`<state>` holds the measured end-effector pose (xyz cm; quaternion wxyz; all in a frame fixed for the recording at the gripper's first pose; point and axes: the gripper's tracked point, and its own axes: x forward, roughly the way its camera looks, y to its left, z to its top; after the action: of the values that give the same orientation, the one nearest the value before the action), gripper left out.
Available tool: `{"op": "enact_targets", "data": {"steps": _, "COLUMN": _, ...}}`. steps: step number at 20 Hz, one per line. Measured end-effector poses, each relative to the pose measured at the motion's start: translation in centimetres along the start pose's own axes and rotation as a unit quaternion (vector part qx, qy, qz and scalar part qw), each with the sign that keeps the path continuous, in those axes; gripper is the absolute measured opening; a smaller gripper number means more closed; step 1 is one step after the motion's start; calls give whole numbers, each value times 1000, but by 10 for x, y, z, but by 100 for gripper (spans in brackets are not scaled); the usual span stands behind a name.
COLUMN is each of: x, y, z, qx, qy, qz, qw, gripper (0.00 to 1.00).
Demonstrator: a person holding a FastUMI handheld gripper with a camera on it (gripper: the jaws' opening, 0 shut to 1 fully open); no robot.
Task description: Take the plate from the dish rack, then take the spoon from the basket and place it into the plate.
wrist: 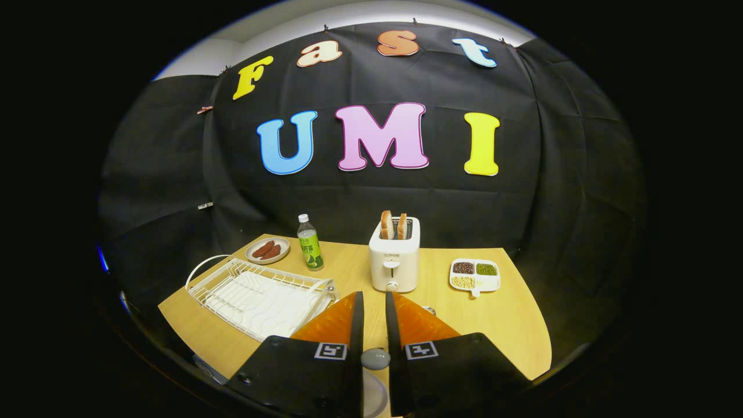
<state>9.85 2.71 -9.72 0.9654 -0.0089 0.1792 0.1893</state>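
Two fingers [342, 325]: you have them drawn almost together, with a narrow slot left between them.
Gripper [373, 295]: it points across the table towards the toaster, tips above the wood.
Grip: a small grey rounded piece sits in the slot near the base of the fingers, touched by both inner faces. It is probably the end of the spoon [375, 358], though too little of it shows for you to be sure.
Plate [377, 397]: a pale curved rim peeks out under the fingers, right below the grey piece. It looks like the plate, lying on the table close to you.
Dish rack [261, 296]: white wire with a white ribbed tray, it stands on the table just beyond your left finger, and its slots look bare.
Toaster [395, 261]: white, straight ahead of the fingertips, with two slices of toast [387, 225] standing up in it.
Bottle [310, 244]: upright with a green label, between the dish rack and the toaster, towards the back.
Saucer [267, 250]: behind the dish rack beside the bottle, holding brown pieces.
Divided tray [475, 274]: white, to the right of the toaster, with dark, green and pale beans in separate compartments.
Table [493, 325]: light wood, set against the black cloth wall.
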Motion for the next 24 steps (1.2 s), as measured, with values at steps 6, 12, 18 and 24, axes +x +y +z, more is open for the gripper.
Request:
{"op": "enact_targets", "data": {"steps": 6, "x": 17, "y": 57, "z": -62, "qx": 33, "qy": 37, "qz": 6, "qw": 999, "gripper": 21}}
{"op": "enact_targets", "data": {"steps": 12, "x": 30, "y": 69, "z": -100, "qx": 52, "qy": 65, "qz": 9, "qw": 996, "gripper": 21}}
{"op": "enact_targets", "data": {"steps": 18, "x": 30, "y": 68, "z": -120, "qx": 62, "qy": 95, "qz": 27, "qw": 993, "gripper": 21}}
{"op": "enact_targets", "data": {"steps": 24, "x": 21, "y": 69, "z": -128, "qx": 40, "qy": 104, "qz": 53, "qw": 992, "gripper": 22}}
